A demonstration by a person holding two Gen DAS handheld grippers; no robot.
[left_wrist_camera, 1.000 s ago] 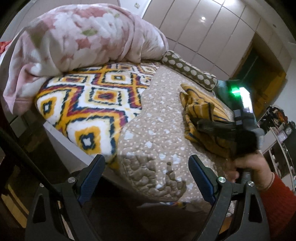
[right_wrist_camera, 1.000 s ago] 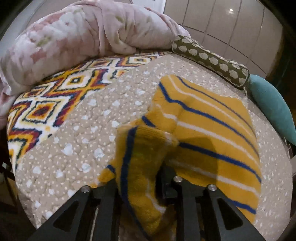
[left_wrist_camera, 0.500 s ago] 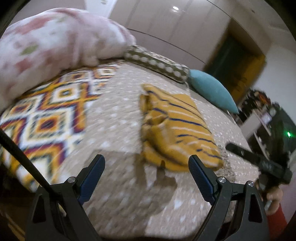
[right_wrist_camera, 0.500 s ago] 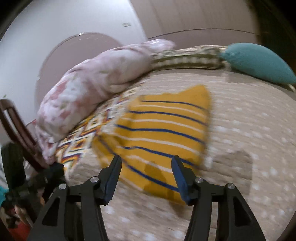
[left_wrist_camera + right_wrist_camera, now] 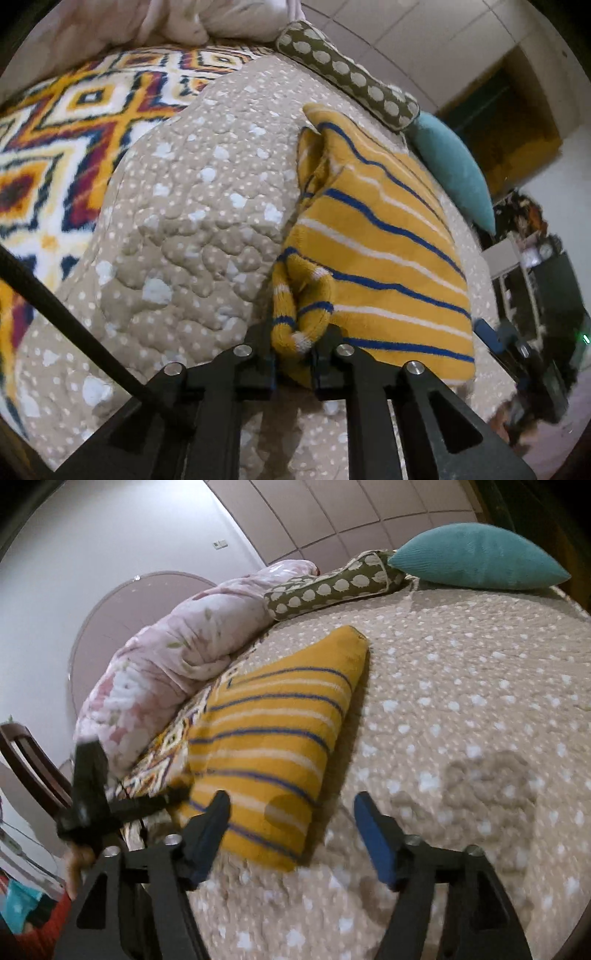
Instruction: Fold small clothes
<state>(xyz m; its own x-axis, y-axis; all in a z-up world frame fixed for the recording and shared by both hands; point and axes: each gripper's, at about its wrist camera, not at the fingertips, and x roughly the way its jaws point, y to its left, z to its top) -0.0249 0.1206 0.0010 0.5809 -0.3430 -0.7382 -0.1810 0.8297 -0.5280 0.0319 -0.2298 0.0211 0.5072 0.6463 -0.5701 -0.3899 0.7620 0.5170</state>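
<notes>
A yellow garment with blue and white stripes (image 5: 380, 240) lies partly folded on the beige dotted quilt (image 5: 192, 206). My left gripper (image 5: 293, 354) is shut on a bunched near-left edge of the garment, low at the bed's front. In the right wrist view the garment (image 5: 273, 738) lies flat to the left of centre. My right gripper (image 5: 291, 830) is open and empty, just off the garment's near right corner, over the quilt (image 5: 461, 709). The left gripper also shows in the right wrist view (image 5: 173, 797), at the garment's left edge.
A pink floral duvet (image 5: 177, 664) is heaped at the back left. A spotted olive bolster (image 5: 351, 77) and a teal cushion (image 5: 454, 170) lie along the far side. A patterned orange blanket (image 5: 74, 122) covers the bed's left. A wooden chair (image 5: 33, 764) stands left of the bed.
My left gripper moved in from the bed's front and shut on the garment's near edge. My right gripper let go of the garment, opened and moved to its right side.
</notes>
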